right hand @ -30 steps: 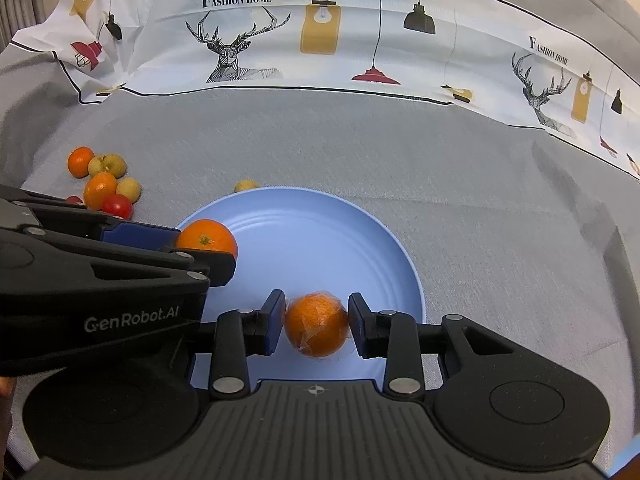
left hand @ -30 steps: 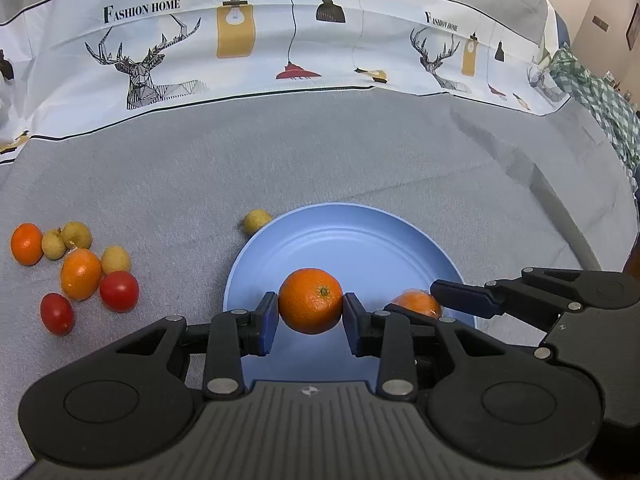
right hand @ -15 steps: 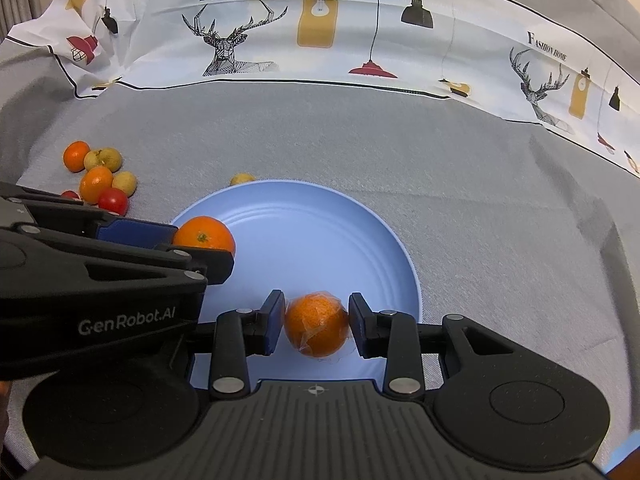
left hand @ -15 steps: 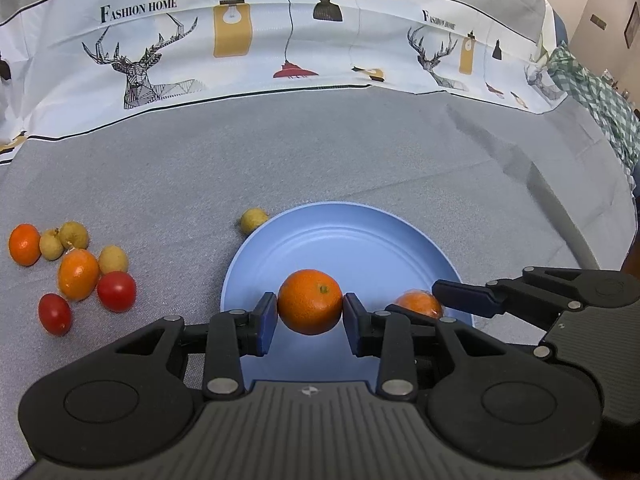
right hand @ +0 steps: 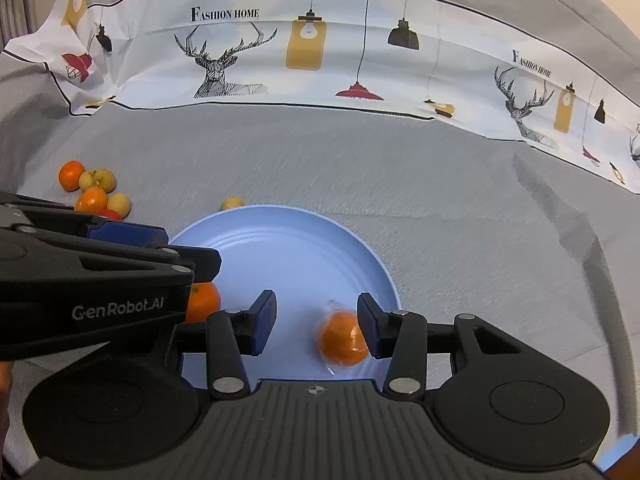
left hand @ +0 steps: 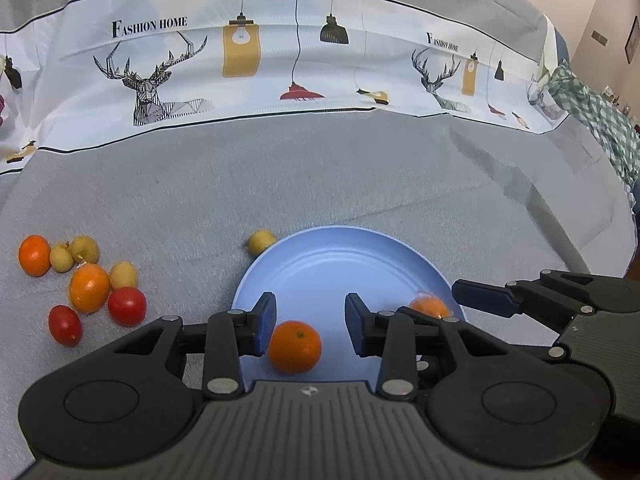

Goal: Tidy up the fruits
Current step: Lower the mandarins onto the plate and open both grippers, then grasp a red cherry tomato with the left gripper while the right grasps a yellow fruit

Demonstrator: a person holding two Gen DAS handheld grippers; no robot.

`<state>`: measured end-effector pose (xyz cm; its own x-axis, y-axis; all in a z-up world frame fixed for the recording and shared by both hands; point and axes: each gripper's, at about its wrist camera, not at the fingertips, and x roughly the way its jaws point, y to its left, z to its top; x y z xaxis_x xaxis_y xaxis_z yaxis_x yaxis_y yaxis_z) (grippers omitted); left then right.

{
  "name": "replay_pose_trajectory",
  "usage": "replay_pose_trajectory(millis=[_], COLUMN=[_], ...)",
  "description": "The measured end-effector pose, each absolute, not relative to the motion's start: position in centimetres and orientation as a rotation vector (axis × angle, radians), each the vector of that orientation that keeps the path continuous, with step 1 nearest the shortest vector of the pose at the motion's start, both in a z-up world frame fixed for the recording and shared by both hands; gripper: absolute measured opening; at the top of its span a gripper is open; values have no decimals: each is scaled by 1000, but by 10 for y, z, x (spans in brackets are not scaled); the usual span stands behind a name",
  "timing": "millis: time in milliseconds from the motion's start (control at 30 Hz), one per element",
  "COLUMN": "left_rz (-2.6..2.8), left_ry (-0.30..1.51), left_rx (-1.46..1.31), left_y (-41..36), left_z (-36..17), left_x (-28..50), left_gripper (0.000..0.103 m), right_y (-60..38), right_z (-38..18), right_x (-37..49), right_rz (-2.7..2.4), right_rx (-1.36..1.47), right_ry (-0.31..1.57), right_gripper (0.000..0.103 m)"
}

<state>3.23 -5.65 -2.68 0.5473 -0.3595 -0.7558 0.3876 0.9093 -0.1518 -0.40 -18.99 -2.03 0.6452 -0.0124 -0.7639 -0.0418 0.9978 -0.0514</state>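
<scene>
Two oranges, one bare and one plastic-wrapped, are seen lying near the front rim of a blue plate. Both are released: the left gripper and the right gripper are spread, the right's jaws just opened. Several fruits remain scattered toward the grey worktop's left edge.

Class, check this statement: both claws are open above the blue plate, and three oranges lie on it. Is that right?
Not quite: two oranges lie on the blue plate, not three: a bare orange and a wrapped orange. The right wrist view shows both. Both claws are open.
</scene>
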Motion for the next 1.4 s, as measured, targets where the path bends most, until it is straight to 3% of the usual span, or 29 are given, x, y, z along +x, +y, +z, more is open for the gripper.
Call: replay_pose_trajectory(millis=[267, 800, 967, 1200, 1400], left_rz=[-443, -420, -410, -368, -281], left_ry=[858, 829, 820, 812, 797], left_rx=[24, 7, -4, -50, -122], left_y=[-51, -36, -27, -5, 36], left_z=[-20, -11, -6, 1, 9], left_x=[31, 35, 39, 49, 67], left_gripper=[31, 30, 30, 25, 22], right_y=[-188, -181, -179, -175, -178], right_z=[-18, -12, -9, 3, 14], right_x=[-5, -5, -4, -1, 10], right_rz=[4, -8, -10, -4, -10], right_rx=[-76, -80, -69, -38, 6], right_ry=[852, 815, 796, 732, 691], right_gripper=[47, 46, 43, 20, 20])
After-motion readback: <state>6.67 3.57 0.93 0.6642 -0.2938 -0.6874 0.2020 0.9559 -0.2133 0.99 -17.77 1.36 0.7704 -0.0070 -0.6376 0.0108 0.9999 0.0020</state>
